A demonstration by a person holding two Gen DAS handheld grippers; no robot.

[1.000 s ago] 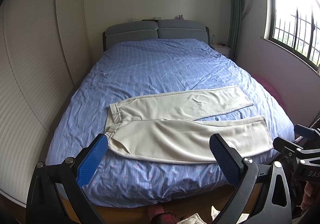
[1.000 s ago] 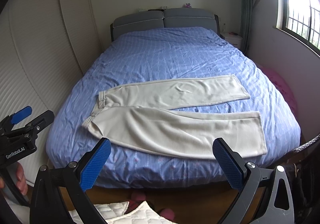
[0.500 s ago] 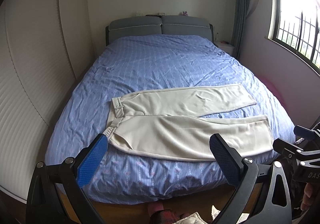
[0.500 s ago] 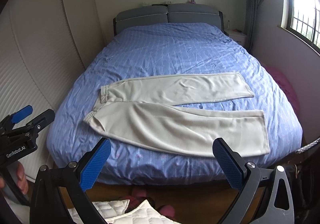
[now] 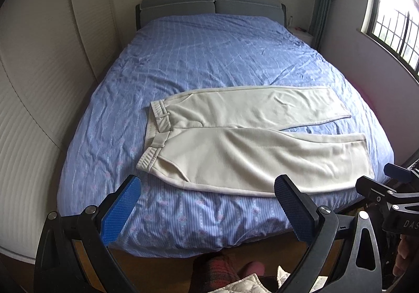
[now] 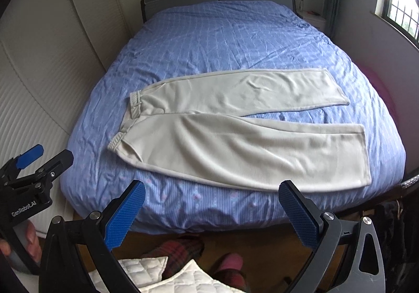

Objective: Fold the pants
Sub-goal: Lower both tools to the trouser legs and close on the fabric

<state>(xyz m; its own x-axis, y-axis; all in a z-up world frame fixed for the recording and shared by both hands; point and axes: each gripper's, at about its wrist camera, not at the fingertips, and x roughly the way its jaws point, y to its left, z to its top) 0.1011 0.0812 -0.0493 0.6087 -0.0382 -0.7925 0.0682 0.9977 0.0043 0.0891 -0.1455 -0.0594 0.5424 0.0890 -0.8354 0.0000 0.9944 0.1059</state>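
A: Why is the big bed with the blue checked cover (image 5: 209, 62) bare at the headboard end?

B: So the cream, soft-knit pants (image 5: 251, 146) can lie flat across the foot edge, waistband toward the left corner, legs splayed to the right, near whoever folds.

A: And the claws?

B: The left claw (image 5: 207, 210) and the right claw (image 6: 212, 211) both gape wide, gripping nothing, short of the bed.
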